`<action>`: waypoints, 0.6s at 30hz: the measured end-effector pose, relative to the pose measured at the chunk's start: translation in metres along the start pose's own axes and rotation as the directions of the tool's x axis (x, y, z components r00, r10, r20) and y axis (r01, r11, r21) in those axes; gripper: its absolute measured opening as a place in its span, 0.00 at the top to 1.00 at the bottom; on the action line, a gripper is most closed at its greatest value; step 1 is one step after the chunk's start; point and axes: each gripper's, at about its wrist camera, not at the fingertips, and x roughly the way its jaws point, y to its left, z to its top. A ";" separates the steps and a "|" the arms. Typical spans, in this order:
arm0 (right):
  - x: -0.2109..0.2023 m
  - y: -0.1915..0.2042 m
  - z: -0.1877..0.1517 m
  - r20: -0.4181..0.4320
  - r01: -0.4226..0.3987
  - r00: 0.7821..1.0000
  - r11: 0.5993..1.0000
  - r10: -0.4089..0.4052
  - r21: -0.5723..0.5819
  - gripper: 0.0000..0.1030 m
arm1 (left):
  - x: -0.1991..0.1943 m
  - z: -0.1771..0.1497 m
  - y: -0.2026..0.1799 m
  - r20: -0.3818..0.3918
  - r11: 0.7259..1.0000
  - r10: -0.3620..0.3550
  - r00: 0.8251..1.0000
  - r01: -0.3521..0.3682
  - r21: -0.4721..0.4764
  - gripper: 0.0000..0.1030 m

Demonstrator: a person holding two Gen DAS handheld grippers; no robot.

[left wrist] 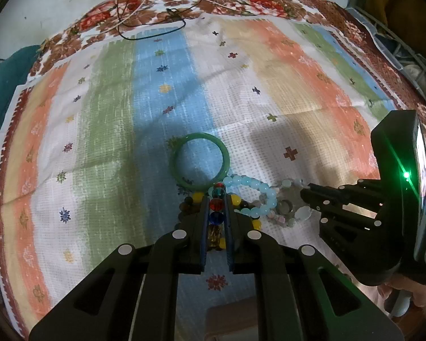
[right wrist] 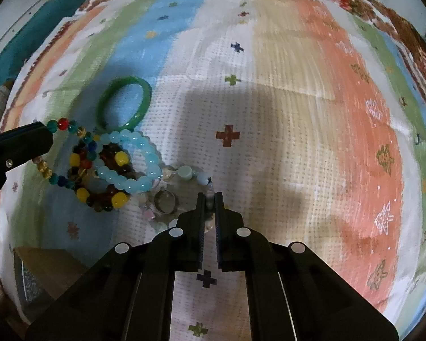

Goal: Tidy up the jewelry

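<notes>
Striped patterned cloth [left wrist: 162,91] covers the tabletop and carries the jewelry pile. Left gripper [left wrist: 216,199]: jaws clamped on the multicolored bead strand [left wrist: 216,204], just beside the green bangle [left wrist: 201,164]. Right gripper [right wrist: 210,197]: jaws clamped on the pale bead bracelet [right wrist: 203,177], near the light blue bead bracelet [right wrist: 144,153] and metal ring [right wrist: 164,199].

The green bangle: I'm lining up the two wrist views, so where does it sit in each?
Left wrist: green bangle at centre, just beyond the left gripper.
Right wrist: green bangle upper left, beyond the bead pile.
Shared landmark: the light blue bead bracelet beside it.
</notes>
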 end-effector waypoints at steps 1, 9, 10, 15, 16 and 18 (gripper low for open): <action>-0.002 0.001 0.000 0.007 0.002 1.000 1.000 -0.002 -0.003 0.93 | -0.001 0.000 0.001 0.003 1.000 0.000 1.000 0.000 -0.002 0.91; -0.037 0.008 0.000 0.076 -0.023 0.997 1.000 0.022 0.007 0.93 | -0.018 -0.004 0.003 0.022 1.000 0.000 1.000 0.000 -0.019 0.91; -0.041 0.008 0.000 0.083 -0.026 0.996 1.000 0.026 0.006 0.93 | -0.020 -0.004 0.004 0.025 1.000 0.000 1.000 0.001 -0.024 0.91; -0.062 0.014 -0.004 0.127 -0.036 0.991 0.999 0.036 -0.005 0.93 | -0.032 -0.005 0.005 0.038 0.998 -0.002 0.999 0.004 -0.056 0.91; -0.068 0.015 -0.005 0.137 -0.038 0.990 0.999 0.039 -0.005 0.93 | -0.035 -0.006 0.004 0.043 0.998 -0.004 0.999 0.006 -0.056 0.91; -0.074 0.017 -0.007 0.146 -0.040 0.988 0.999 0.040 -0.007 0.93 | -0.039 -0.007 0.002 0.051 0.998 -0.005 0.999 0.008 -0.055 0.91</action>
